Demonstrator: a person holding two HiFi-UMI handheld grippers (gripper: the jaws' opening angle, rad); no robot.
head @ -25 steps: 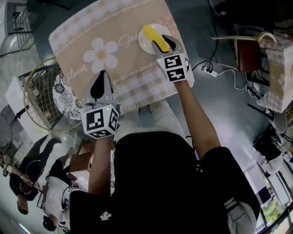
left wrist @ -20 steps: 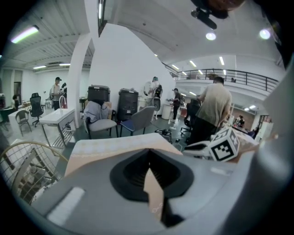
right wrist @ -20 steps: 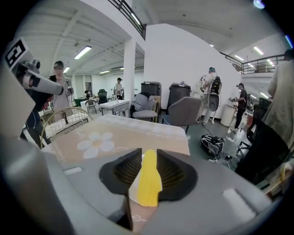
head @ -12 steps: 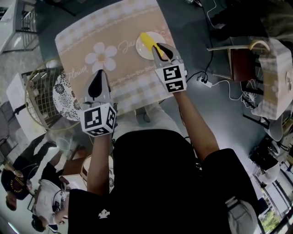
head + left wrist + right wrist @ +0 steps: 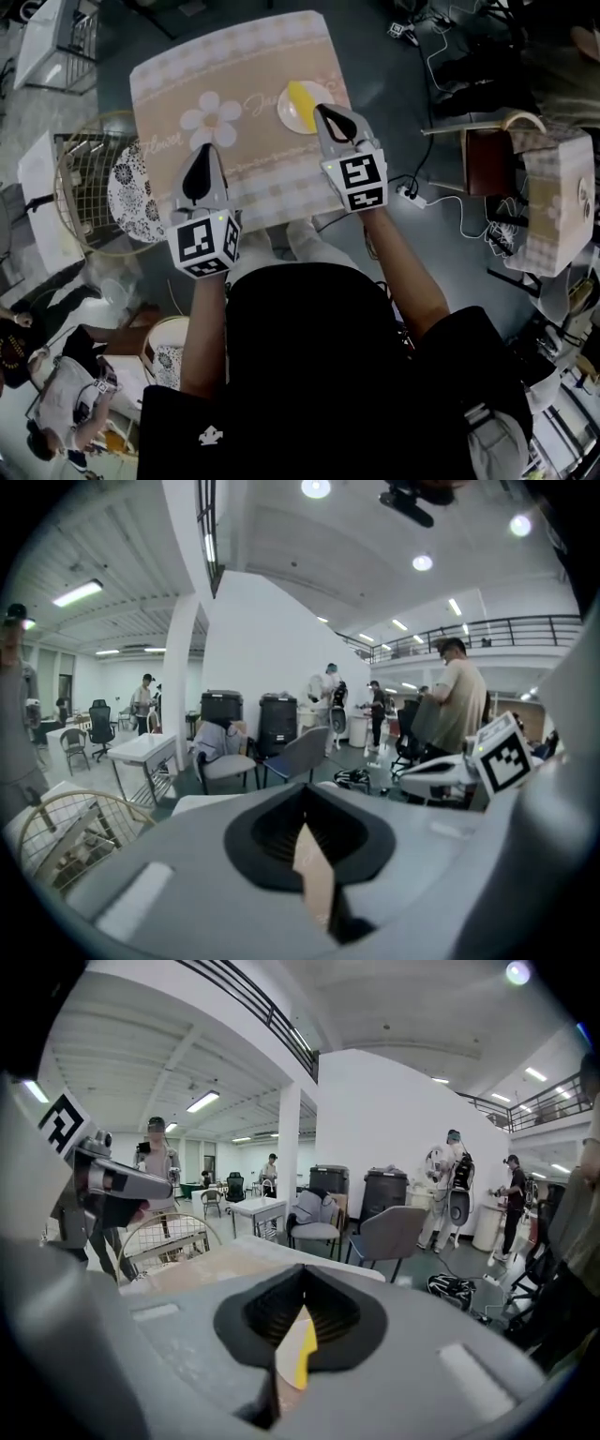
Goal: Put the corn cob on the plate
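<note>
The yellow corn cob (image 5: pixel 301 95) lies on the small white plate (image 5: pixel 289 116) at the right side of the beige flower-print tablecloth (image 5: pixel 187 66). My right gripper (image 5: pixel 324 112) hangs just above and nearer than the plate, shut with nothing in it. In the right gripper view a sliver of the corn cob (image 5: pixel 306 1354) and the plate (image 5: pixel 285 1361) shows under the closed jaws of that gripper (image 5: pixel 302 1271). My left gripper (image 5: pixel 205 150) hovers over the cloth's near left part, shut and empty (image 5: pixel 305 794).
A round wire basket (image 5: pixel 82 187) and a patterned cushion (image 5: pixel 131 192) sit left of the table. A power strip with cables (image 5: pixel 412 195) lies on the floor at the right, near a wooden chair (image 5: pixel 489 155). People, chairs and bins stand far off.
Both grippers have risen away from the table. The right gripper's jaws closed and drew back off the corn cob, which stays on the plate.
</note>
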